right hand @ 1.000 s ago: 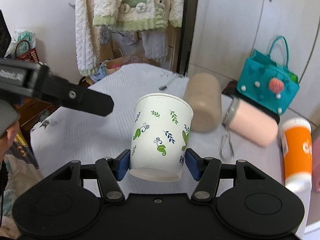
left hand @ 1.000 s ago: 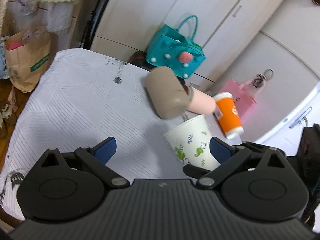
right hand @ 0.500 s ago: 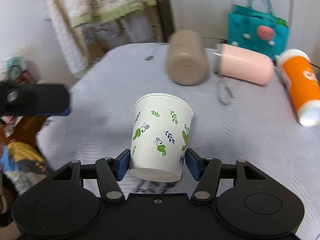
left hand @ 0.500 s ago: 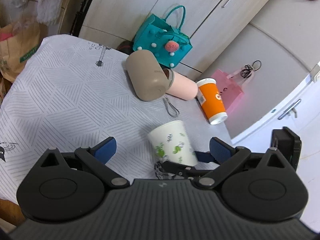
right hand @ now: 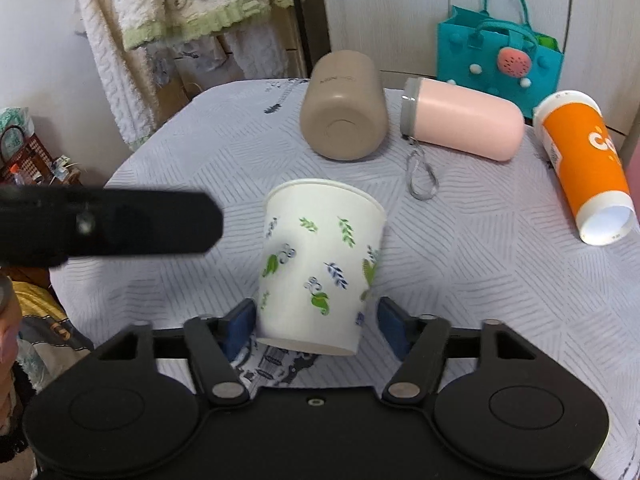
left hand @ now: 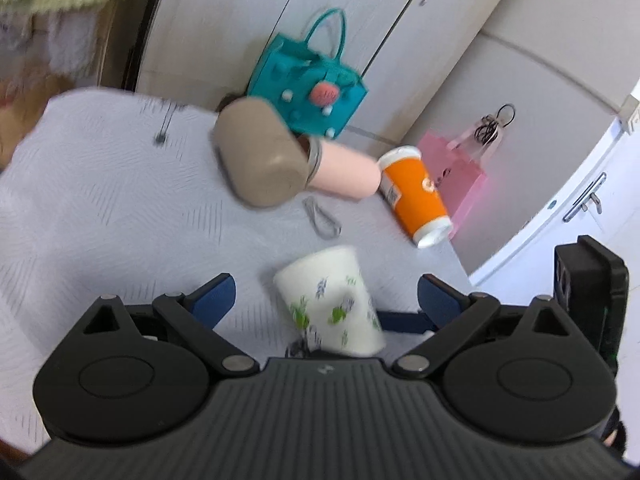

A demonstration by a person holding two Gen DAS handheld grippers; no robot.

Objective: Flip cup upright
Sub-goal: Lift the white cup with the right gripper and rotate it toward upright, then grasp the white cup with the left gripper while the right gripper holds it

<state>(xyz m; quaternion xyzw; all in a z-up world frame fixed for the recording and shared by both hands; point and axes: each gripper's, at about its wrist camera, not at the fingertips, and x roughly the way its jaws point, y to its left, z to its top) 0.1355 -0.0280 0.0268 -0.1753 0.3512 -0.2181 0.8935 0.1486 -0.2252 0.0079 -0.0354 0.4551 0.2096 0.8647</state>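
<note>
right tool (right hand: 316,322): has let go, fingers now apart beside the base | paper cup (right hand: 320,268): upright between them on table (right hand: 500,280), white, leaf print | left tool (left hand: 326,300): wide open, empty

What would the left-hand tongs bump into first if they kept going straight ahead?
Most likely the paper cup, which sits low between the open left tongs and directly ahead. Beyond it lie the grey cord loop and the tan bottle. Depth is hard to judge.
</note>
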